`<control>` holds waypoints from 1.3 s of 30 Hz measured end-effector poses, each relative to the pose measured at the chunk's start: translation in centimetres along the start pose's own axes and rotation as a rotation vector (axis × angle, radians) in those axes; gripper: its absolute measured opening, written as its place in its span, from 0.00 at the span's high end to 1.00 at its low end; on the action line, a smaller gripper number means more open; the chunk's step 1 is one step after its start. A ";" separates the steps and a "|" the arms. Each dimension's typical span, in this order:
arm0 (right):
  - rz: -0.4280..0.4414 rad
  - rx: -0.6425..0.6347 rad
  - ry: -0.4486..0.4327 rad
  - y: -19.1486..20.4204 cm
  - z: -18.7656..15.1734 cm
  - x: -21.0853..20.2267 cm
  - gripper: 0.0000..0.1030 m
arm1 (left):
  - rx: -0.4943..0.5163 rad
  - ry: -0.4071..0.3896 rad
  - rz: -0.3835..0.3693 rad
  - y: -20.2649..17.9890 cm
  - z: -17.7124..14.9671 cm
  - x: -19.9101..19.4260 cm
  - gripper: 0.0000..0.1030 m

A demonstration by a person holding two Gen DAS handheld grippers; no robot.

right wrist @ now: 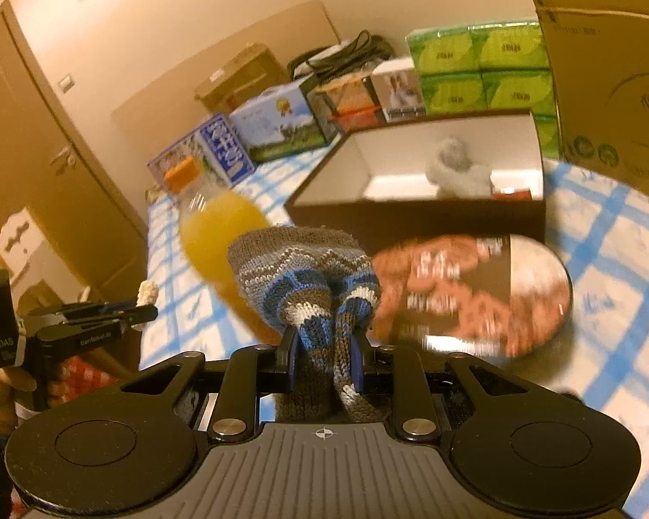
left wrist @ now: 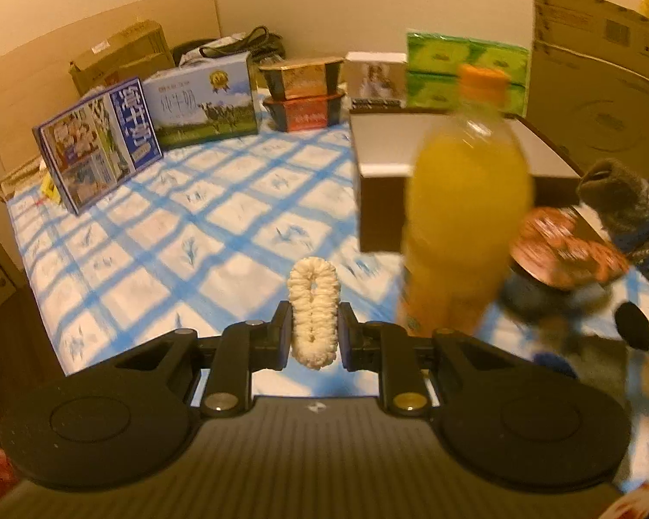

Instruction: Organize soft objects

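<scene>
Left tool: jaws narrow, clamped on a cream scrunchie that stands on edge between the pads, lifted clear of the tabletop.
Right tool: jaws narrow, gripping a knitted sock in grey, brown and blue; the bulk of it bunches ahead of the pads and the rest trails back under the tool.
Open box: dark-sided, pale inside, ahead of the right tool and ahead and to the right of the left one; a grey soft thing already lies in it, too blurred to name.
Juice bottle: upright, just ahead and right of the left tool, between it and the box.
Round lidded tub: just ahead and right of the right tool, in front of the near wall of the box.
Step in hand: the carry; both soft things look picked up and on their way, with the box the likely place for them.
Next move: each tool needs to clear the near wall of the box, the left one passing round or over the bottle, the right one over the tub, then open above the inside.
Risk: a knocked bottle, or the sock's trailing end catching on the wall of the box.
</scene>
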State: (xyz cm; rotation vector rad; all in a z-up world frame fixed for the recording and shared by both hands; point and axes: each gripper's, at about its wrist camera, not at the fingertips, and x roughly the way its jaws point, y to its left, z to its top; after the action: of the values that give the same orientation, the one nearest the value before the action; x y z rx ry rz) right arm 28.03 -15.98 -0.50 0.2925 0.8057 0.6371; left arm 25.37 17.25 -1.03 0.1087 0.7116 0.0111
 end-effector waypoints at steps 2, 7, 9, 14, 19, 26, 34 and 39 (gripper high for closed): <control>-0.003 0.001 -0.018 -0.3 1.6 1.0 0.77 | 0.006 -0.011 0.005 0.9 1.6 1.3 0.81; -0.007 -0.006 -0.065 -0.9 5.7 3.9 0.77 | 0.011 -0.029 -0.014 2.4 5.6 4.5 0.81; -0.011 -0.005 -0.076 -1.2 7.1 5.0 0.77 | 0.014 -0.026 -0.021 2.6 7.1 5.9 0.81; -0.025 0.009 -0.098 -1.8 10.2 8.2 0.77 | 0.032 -0.029 -0.052 2.3 10.8 9.8 0.81; -0.041 0.036 -0.093 -2.9 13.0 12.5 0.77 | 0.045 -0.031 -0.117 1.2 14.4 13.8 0.81; -0.102 0.066 -0.060 -5.2 15.2 18.4 0.77 | 0.102 -0.001 -0.165 -1.9 18.2 20.0 0.81; -0.152 0.074 -0.029 -7.8 16.2 22.7 0.77 | 0.176 0.045 -0.207 -5.4 20.0 26.0 0.81; -0.167 0.059 -0.028 -8.3 16.5 23.8 0.77 | 0.214 0.066 -0.201 -6.8 20.4 28.8 0.81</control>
State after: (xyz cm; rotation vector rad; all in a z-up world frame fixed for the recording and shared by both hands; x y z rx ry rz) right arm 56.16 -7.58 -7.20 0.2838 0.8134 0.4520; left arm 60.29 9.88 -5.17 0.2421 0.7857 -0.2552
